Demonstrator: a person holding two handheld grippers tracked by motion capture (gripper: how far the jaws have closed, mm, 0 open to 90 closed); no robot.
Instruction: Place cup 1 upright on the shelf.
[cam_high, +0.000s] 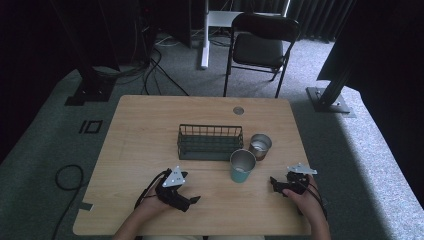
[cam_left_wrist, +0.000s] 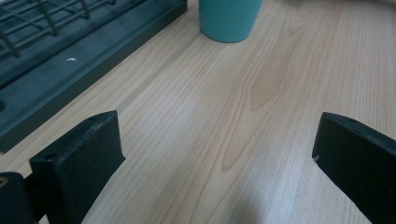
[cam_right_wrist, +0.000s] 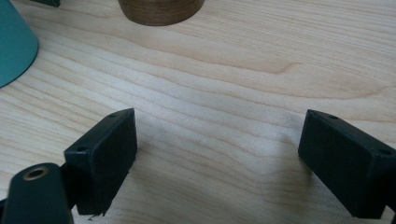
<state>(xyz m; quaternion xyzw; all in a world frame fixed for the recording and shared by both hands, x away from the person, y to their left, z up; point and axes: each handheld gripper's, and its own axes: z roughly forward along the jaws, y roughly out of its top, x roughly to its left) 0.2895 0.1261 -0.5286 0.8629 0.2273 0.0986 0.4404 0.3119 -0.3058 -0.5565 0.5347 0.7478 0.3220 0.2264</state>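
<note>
Teal cup (cam_high: 243, 166) upright, mouth up, between wide-open, empty left tongs (cam_high: 194, 200) and right tongs (cam_high: 273, 182)

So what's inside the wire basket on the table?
The wire basket looks empty in the high view: only its dark floor shows through the bars. Its near wall hides the front strip of that floor.

Grey carpet (cam_high: 350, 150), black folding chair (cam_high: 260, 45), dim room
</note>
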